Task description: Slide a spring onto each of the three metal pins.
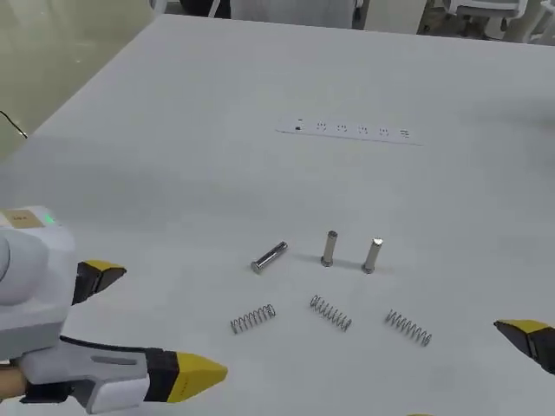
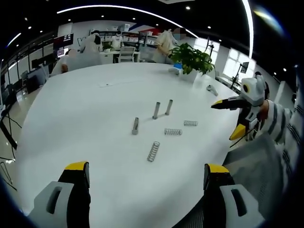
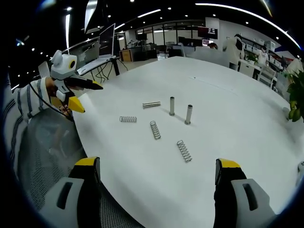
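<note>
Low at the left of the head view, the left gripper (image 1: 173, 322) hovers over the white surface (image 1: 173, 156) with its yellow-tipped fingers (image 2: 77, 167) spread wide apart. They hold nothing and touch nothing. The right gripper (image 3: 157, 165) is just as wide open in its own view, its fingers (image 3: 228, 165) bare and off the surface. One of its yellow tips pokes in at the right edge of the head view.

Between the two grippers lie the task's parts in two rows. In the farther row, the lying pin (image 1: 270, 257) rests on its side at the left. The middle pin (image 1: 329, 248) and the right pin (image 1: 373, 256) stand upright on their heads, near each other but not touching. Nearer the person, the left spring (image 1: 252, 319), the middle spring (image 1: 330, 313) and the right spring (image 1: 408, 328) lie flat on the surface. Each is apart from the others and from every pin, and no pin carries a spring yet.

Farther back, a socket strip (image 1: 351, 130) sits flush in the surface. Its small marks are too fine to read.
</note>
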Demonstrator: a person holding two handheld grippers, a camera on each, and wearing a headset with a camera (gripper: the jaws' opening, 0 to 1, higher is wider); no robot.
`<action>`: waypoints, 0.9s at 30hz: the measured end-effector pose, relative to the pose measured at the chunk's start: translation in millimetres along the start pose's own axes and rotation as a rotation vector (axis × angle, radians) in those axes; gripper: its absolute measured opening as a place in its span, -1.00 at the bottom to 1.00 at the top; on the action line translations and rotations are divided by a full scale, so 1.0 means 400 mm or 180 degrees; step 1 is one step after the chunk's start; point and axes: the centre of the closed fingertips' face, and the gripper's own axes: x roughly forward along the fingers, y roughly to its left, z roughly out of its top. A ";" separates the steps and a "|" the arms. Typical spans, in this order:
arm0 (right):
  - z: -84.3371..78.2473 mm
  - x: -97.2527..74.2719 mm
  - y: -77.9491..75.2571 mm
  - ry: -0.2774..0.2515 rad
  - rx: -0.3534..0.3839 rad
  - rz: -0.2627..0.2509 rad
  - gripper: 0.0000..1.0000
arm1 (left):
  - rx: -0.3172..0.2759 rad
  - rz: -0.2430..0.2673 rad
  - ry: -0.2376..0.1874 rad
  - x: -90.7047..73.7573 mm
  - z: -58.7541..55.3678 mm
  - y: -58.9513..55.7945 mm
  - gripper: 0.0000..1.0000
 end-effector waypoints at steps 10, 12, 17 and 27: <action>0.009 0.000 0.003 -0.0035 0.0000 -0.0003 0.99 | 0.0143 -0.0031 0.0154 0.019 -0.003 0.038 0.96; 0.011 0.000 0.004 -0.0045 -0.0026 0.0016 0.99 | 0.0134 -0.0047 0.0149 0.022 0.003 0.041 0.96; 0.013 0.001 0.008 -0.0055 -0.0035 0.0028 0.99 | 0.0163 -0.0073 0.0134 0.031 0.022 0.049 0.96; 0.012 0.006 0.003 -0.0027 -0.0075 0.0012 0.99 | 0.0047 -0.0150 -0.0142 0.037 0.121 0.082 0.96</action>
